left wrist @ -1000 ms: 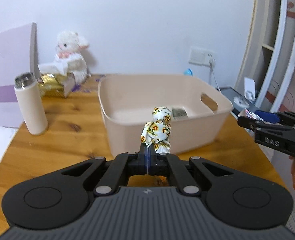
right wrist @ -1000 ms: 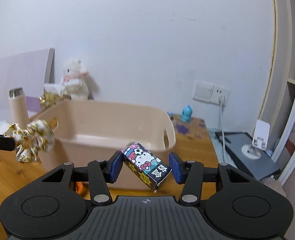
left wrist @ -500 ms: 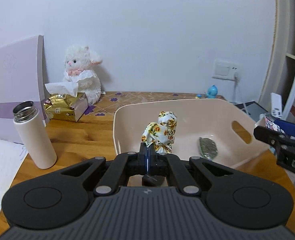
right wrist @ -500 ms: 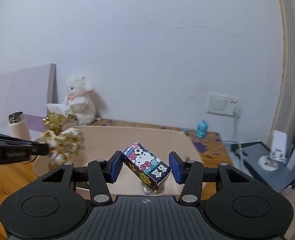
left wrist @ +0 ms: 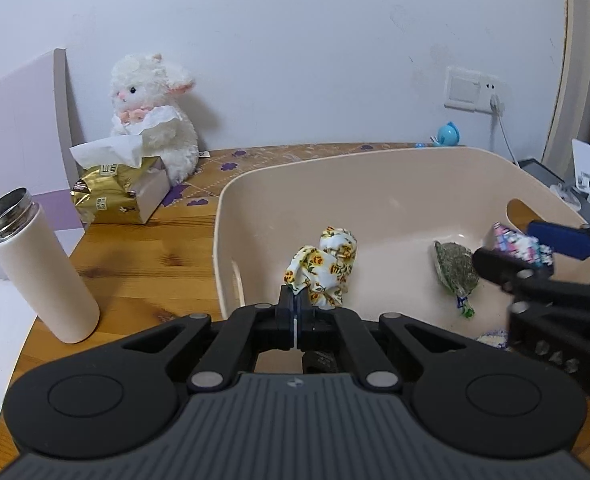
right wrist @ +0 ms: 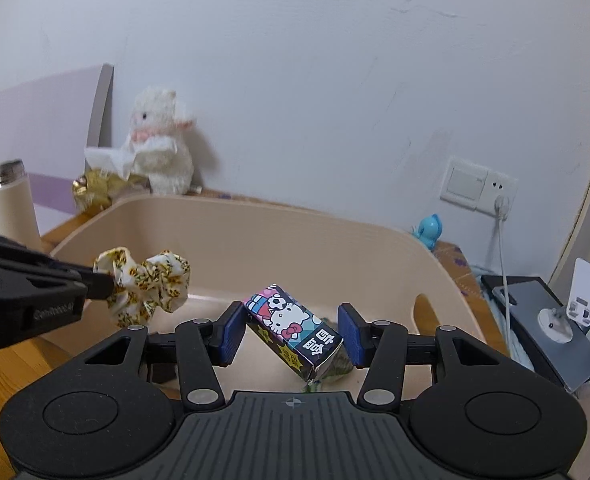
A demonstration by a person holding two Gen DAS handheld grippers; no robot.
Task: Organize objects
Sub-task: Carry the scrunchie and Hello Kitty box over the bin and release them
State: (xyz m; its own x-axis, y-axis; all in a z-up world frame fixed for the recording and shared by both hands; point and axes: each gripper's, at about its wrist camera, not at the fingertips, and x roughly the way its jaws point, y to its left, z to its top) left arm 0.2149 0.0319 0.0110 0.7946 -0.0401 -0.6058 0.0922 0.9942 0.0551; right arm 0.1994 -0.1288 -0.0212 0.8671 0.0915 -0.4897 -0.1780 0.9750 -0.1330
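My left gripper (left wrist: 296,308) is shut on a white scrunchie with yellow flowers (left wrist: 323,270), held over the near left part of the beige plastic bin (left wrist: 231,216). The same scrunchie (right wrist: 145,286) shows at the left of the right wrist view. My right gripper (right wrist: 291,334) is shut on a small cartoon-cat box (right wrist: 293,330), tilted, above the bin's (right wrist: 295,220) right side; that box (left wrist: 519,242) also appears at the right in the left wrist view. A dark green packet (left wrist: 455,272) lies on the bin floor.
On the wooden table (left wrist: 135,256) left of the bin stand a white flask (left wrist: 41,268), a gold tissue box (left wrist: 119,192) and a white plush lamb (left wrist: 155,124). A blue figurine (right wrist: 429,230), a wall socket with cable (right wrist: 479,186) and a phone stand (right wrist: 575,304) are at the right.
Both grippers have moved forward and down over the bin, from outside its near wall to above its inside. Each still holds its object.
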